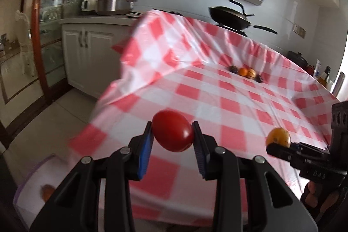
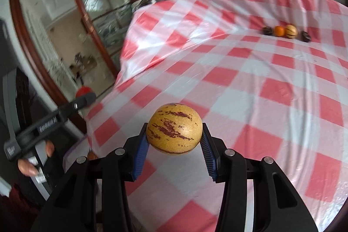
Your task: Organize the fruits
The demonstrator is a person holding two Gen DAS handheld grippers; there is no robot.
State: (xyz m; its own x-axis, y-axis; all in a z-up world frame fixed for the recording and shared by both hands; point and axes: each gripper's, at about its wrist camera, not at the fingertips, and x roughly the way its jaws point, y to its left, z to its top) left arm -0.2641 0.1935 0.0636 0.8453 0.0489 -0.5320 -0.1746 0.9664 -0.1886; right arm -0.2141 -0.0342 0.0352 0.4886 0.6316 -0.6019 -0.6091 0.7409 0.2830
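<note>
Item 1: red tomato, egg-shaped. Its long axis lies roughly crosswise between my left tool's blue pads, tilted a little, the narrower end toward the right pad. My left tool is clenched on it, one pad on each flank. The fruit sits at the very tips, clear of the tabletop.

Item 2: yellow melon-like fruit with dark red streaks, nearly round. The streaks run crosswise from pad to pad. My right tool grasps it at the tips, pads on both sides, the fruit off the cloth.

Item 3: row of four small fruits far ahead of both tools: a dark one, an orange, a second streaked yellow one and another dark one. The row runs crosswise to my tools' line, the middle two touching or nearly so.

Item 4: tabletop under a red-and-white checked cloth. Its left edge drops off just left of my left tool, with floor below. The cloth between both tools and the row lies open. At the far edge the cloth rises over something, with a black wok behind.

Item 5: each tool shows at the side of the other's view, well apart, a person's hand on the grip.
</note>
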